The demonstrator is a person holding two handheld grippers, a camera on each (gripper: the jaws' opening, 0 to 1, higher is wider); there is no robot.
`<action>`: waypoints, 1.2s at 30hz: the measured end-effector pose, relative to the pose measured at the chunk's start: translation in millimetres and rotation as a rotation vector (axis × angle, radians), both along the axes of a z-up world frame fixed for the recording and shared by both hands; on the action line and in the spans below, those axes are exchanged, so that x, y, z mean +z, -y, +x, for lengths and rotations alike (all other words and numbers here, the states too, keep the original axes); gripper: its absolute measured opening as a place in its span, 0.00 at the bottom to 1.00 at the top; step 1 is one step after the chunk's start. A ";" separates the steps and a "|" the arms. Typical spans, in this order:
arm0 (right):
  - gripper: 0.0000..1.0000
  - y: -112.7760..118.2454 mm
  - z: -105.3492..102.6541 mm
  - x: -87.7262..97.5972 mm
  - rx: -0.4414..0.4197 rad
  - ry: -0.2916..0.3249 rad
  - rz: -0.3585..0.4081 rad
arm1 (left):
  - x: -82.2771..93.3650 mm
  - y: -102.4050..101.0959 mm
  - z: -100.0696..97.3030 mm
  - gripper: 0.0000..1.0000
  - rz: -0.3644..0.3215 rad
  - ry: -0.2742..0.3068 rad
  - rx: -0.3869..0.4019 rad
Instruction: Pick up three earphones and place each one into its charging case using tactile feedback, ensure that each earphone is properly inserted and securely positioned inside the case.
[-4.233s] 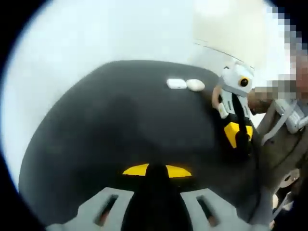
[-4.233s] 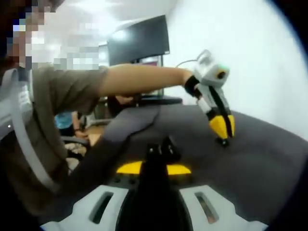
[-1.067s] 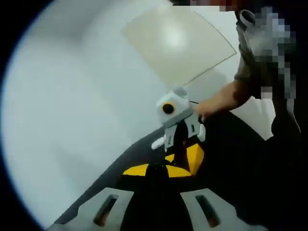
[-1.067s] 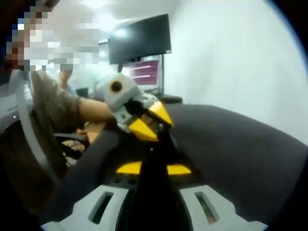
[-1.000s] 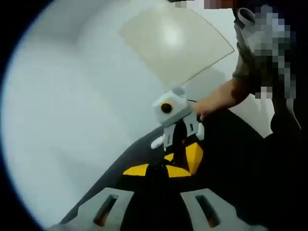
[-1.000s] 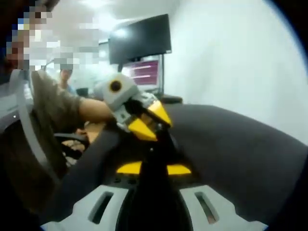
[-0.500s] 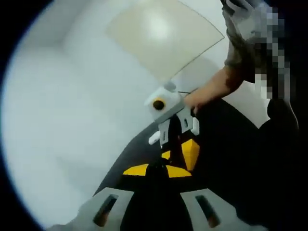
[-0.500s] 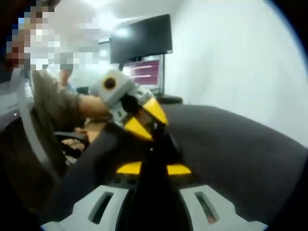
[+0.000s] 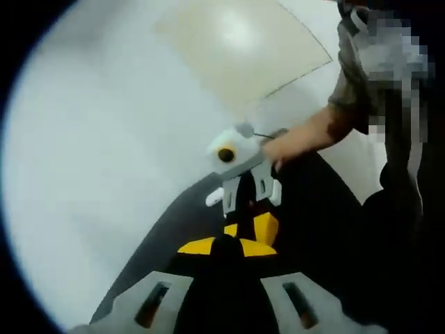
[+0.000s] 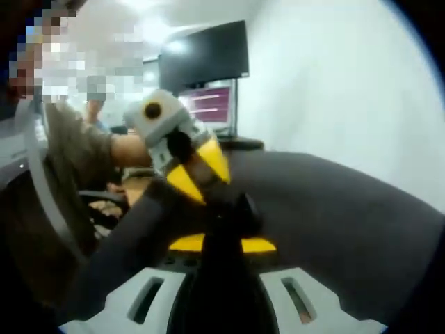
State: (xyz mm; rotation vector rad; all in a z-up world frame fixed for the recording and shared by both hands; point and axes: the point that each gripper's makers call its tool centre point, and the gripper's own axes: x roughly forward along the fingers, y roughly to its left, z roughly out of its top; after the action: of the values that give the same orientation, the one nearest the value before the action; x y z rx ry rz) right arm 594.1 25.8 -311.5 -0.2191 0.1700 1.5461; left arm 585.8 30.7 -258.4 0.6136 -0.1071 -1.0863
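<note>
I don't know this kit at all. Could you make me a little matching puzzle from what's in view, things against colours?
Things:
1. left tongs
2. wall
3. table
4. panel high up in the left gripper view

Colours:
A. black
B. beige
C. yellow-tipped
D. white

Pairs: 1-C, 2-D, 3-A, 4-B
</note>
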 end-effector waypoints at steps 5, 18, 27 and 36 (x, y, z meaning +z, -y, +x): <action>0.18 0.5 -0.4 -0.4 0.000 -0.002 0.000 | -28.0 -13.2 -0.5 0.42 0.026 -0.240 -0.074; 0.18 1.3 -1.4 -0.6 -0.001 0.004 0.000 | -40.2 0.3 24.6 0.35 -0.060 -0.286 -0.176; 0.18 0.4 -5.8 -1.7 0.010 0.001 -0.007 | -40.7 4.9 12.1 0.29 -0.098 -0.223 -0.252; 0.18 1.8 -7.2 -2.2 0.019 -0.029 -0.008 | -35.1 5.3 5.0 0.27 -0.101 -0.142 -0.271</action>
State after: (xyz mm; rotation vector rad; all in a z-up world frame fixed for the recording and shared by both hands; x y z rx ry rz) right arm 587.0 24.0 -313.7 -0.2052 0.1972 1.5686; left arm 590.8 25.3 -293.5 0.4370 -0.1239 -1.3744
